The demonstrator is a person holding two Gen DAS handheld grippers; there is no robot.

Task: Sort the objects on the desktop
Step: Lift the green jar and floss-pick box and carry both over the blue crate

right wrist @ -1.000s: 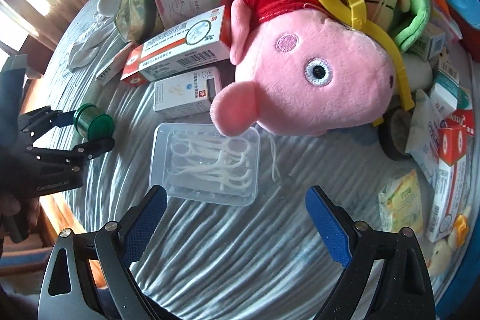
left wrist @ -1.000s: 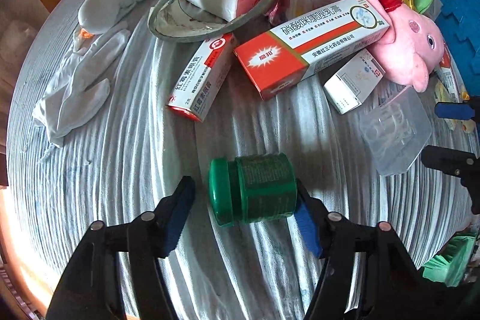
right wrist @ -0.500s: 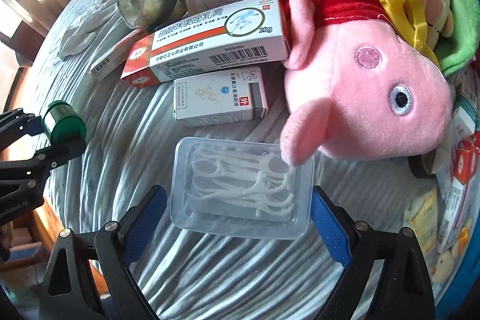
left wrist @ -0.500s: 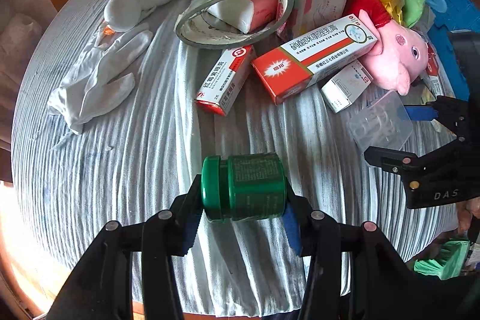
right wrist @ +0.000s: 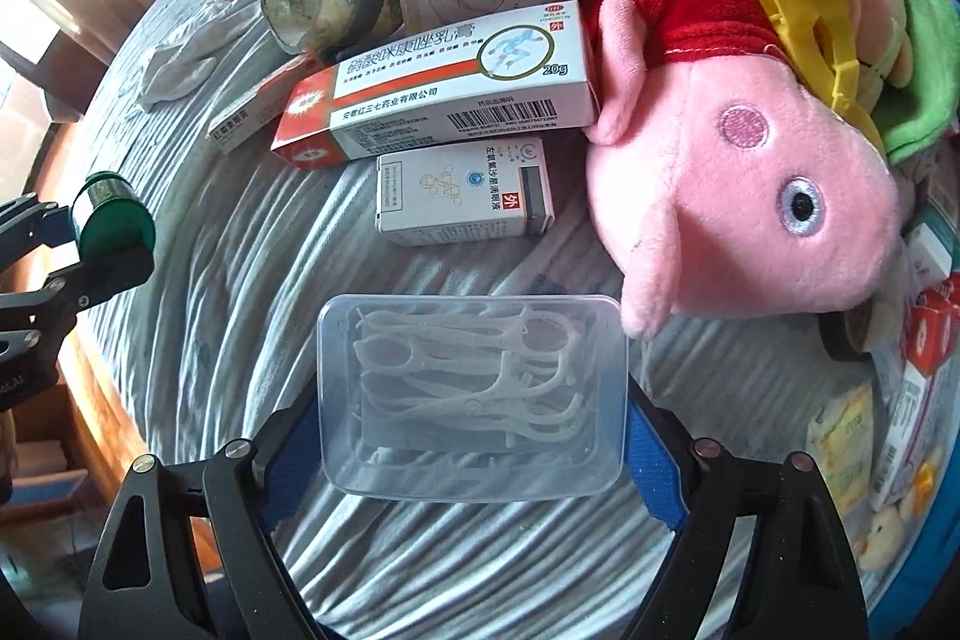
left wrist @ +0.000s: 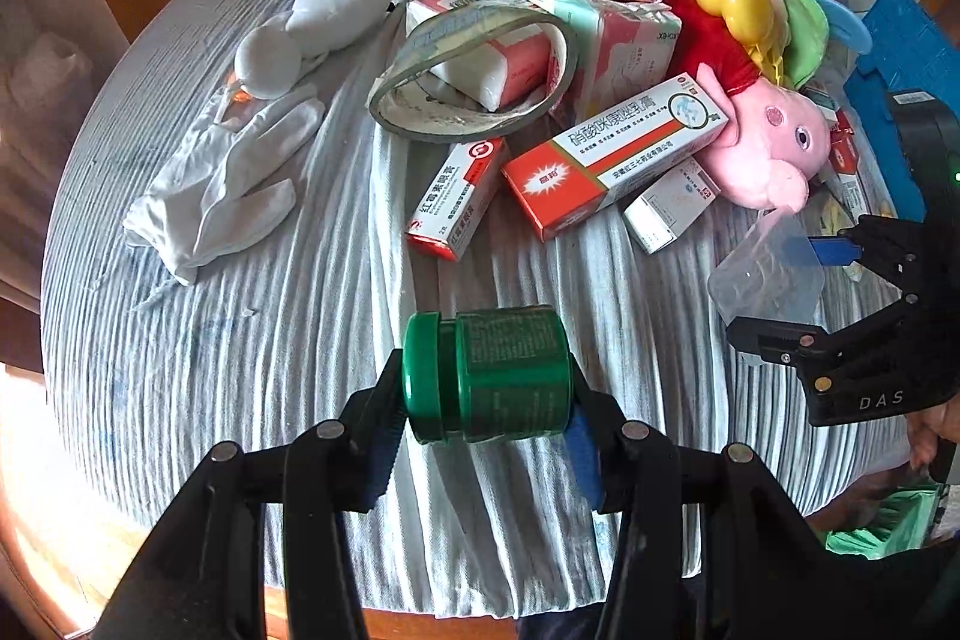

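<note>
Round table under a ribbed pale-blue cloth (left wrist: pixel 252 340), wood furniture behind, daylight from the left. Left gripper (left wrist: pixel 483 451) is clamped on the green jar (left wrist: pixel 486 376), lying sideways between the pads at 6 o'clock in the left view, and it looks clear of the cloth. Right gripper (right wrist: pixel 474 439) is closing around the clear floss-pick box (right wrist: pixel 474 394), 6 o'clock in the right view; box sits between the pads, contact not clear yet.

Progress: early, I'd say. Most clutter is unsorted. Pile from 12 to 3 o'clock: red-and-white ointment box (left wrist: pixel 612 160), small white box (left wrist: pixel 669 205), slim red box (left wrist: pixel 456 199), tape roll (left wrist: pixel 474 82), pink pig plush (left wrist: pixel 768 148). White glove (left wrist: pixel 222 187) at 10 o'clock. No bin or sorted group visible.
</note>
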